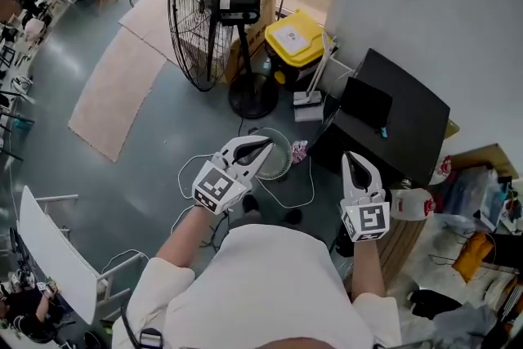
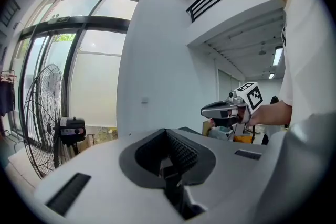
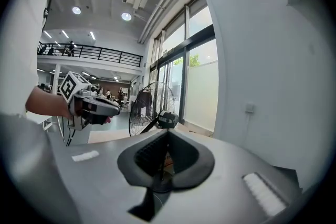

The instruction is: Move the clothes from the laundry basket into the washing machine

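1. Closest to the head camera, a person in a white shirt holds two grippers well apart: the left gripper [image 1: 263, 146] and the right gripper [image 1: 354, 157]. Each carries one marker cube.
2. The left gripper's jaws are pressed together. Nothing sits between them and they touch nothing.
3. The right gripper's jaws are likewise together, empty, in free air.
4. On the floor beneath them stands one round white laundry basket [image 1: 282, 172]. One pink-patterned piece of clothing [image 1: 299, 149] lies at its right rim; whether it is inside or just beside cannot be told.
5. To the right, one black-topped machine [image 1: 400, 118] stands against the wall, with one white bottle [image 1: 411, 204] near it.
6. Farther off are one standing fan [image 1: 204, 8], one yellow-lidded bin [image 1: 296, 38] and two pale mats [image 1: 114, 90].
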The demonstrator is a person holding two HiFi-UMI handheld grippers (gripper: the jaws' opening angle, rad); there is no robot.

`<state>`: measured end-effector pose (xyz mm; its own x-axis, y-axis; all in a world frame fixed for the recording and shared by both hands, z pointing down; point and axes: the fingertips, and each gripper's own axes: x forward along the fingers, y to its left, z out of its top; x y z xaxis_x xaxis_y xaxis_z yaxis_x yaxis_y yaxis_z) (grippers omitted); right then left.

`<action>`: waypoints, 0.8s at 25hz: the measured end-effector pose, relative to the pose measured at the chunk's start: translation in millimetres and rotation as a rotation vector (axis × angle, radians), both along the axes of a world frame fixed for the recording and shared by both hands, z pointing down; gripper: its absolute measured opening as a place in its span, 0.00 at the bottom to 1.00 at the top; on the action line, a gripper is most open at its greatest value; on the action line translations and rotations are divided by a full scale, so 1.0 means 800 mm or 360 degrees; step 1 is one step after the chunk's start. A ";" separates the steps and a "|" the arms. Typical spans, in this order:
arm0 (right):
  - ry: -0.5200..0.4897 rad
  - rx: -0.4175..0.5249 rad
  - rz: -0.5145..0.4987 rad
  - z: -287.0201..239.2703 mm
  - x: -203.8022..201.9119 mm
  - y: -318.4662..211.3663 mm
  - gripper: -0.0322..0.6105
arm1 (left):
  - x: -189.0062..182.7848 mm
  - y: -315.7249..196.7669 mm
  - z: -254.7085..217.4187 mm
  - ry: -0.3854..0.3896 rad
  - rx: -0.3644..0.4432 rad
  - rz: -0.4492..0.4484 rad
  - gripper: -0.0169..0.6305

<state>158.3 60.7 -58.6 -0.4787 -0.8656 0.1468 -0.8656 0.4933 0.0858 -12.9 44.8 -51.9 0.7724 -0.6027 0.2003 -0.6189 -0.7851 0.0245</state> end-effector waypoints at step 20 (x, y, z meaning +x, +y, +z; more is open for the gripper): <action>-0.0118 0.0001 0.0052 -0.025 0.019 0.001 0.07 | 0.028 -0.009 -0.032 0.0098 0.0023 0.0016 0.04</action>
<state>173.1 61.9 -78.6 -0.4598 -0.8810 0.1116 -0.8853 0.4646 0.0207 9.6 37.3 -77.2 0.7892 -0.5972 0.1434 -0.6085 -0.7919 0.0511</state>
